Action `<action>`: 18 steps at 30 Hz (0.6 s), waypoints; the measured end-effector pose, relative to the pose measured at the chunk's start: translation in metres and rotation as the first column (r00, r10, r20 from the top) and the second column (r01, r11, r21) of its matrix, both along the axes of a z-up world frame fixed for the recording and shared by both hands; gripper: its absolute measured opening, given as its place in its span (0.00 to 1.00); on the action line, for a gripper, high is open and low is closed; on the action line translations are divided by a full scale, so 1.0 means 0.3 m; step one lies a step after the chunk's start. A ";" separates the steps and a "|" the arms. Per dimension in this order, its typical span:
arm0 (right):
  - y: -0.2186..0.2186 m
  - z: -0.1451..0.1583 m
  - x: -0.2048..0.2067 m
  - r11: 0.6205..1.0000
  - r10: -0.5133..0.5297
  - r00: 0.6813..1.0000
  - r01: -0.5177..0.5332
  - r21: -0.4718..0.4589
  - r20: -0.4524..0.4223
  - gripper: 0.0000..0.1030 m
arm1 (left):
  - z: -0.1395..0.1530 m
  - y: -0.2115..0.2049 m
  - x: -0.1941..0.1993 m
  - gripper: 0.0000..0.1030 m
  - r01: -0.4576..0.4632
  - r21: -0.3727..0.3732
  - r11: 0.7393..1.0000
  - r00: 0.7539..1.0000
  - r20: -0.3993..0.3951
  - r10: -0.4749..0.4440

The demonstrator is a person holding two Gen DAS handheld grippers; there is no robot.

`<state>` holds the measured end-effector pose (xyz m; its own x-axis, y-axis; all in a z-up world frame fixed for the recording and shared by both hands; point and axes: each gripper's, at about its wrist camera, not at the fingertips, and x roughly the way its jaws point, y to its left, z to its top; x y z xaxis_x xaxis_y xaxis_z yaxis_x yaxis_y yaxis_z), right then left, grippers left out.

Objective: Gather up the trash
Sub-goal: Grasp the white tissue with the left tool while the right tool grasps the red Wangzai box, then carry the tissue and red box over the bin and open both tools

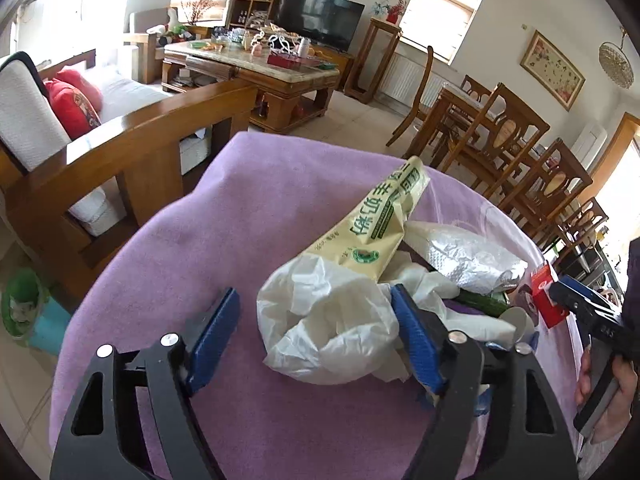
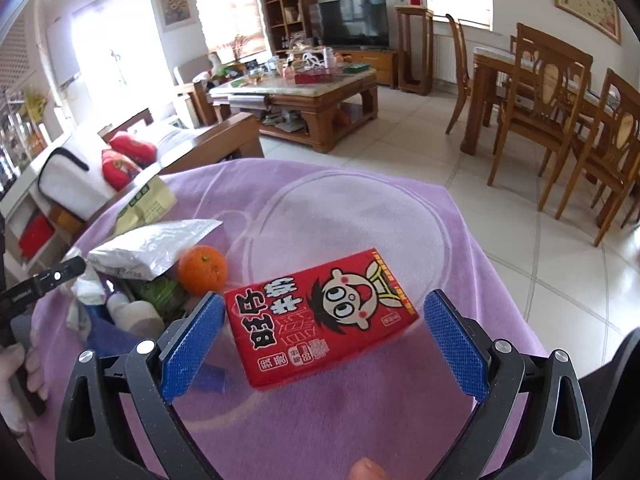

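Note:
A crumpled white plastic bag [image 1: 328, 320] lies on the purple tablecloth [image 1: 240, 220] between the jaws of my left gripper [image 1: 314, 296]. The right pad touches the bag, the left pad stands clear, and the gripper is open. Behind the bag are a yellow milk-powder pouch [image 1: 380, 220] and a silver foil bag [image 1: 464, 256]. My right gripper [image 2: 325, 300] is open around a red milk carton [image 2: 320, 320] lying flat, and neither pad presses it. An orange [image 2: 202, 270], a white bottle [image 2: 136, 316] and a green item [image 2: 160, 292] sit left of the carton.
A wooden sofa arm [image 1: 140, 140] stands close to the table's left. A green bin [image 1: 24, 304] sits on the floor at lower left. Dining chairs [image 2: 560, 120] stand at the right and a coffee table [image 2: 304, 100] further back. A tiled floor surrounds the table.

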<state>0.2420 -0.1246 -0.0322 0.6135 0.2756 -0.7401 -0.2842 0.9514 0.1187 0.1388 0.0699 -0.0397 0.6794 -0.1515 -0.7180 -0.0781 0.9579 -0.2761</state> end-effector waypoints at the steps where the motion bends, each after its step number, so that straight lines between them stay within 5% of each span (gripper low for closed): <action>1: 0.001 -0.010 0.013 1.000 0.006 1.000 -0.006 -0.002 -0.004 0.95 | 0.000 -0.002 -0.003 0.62 0.014 -0.014 1.000 1.000 0.005 -0.014; 8: 0.028 -0.052 0.026 0.999 0.006 1.000 -0.006 0.035 -0.011 0.94 | -0.010 0.001 -0.014 0.19 0.038 -0.055 0.998 0.999 0.007 -0.038; 18: 0.023 0.033 -0.122 0.987 0.003 0.999 -0.010 0.159 0.041 0.94 | 0.058 0.019 -0.082 0.14 0.035 -0.077 0.996 0.990 0.136 -0.024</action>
<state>0.2054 -0.1178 -0.0223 0.6396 0.3917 -0.6614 -0.2981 0.9195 0.2563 0.1142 0.0757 -0.0222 0.7637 -0.2254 -0.6049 -0.0069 0.9342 -0.3568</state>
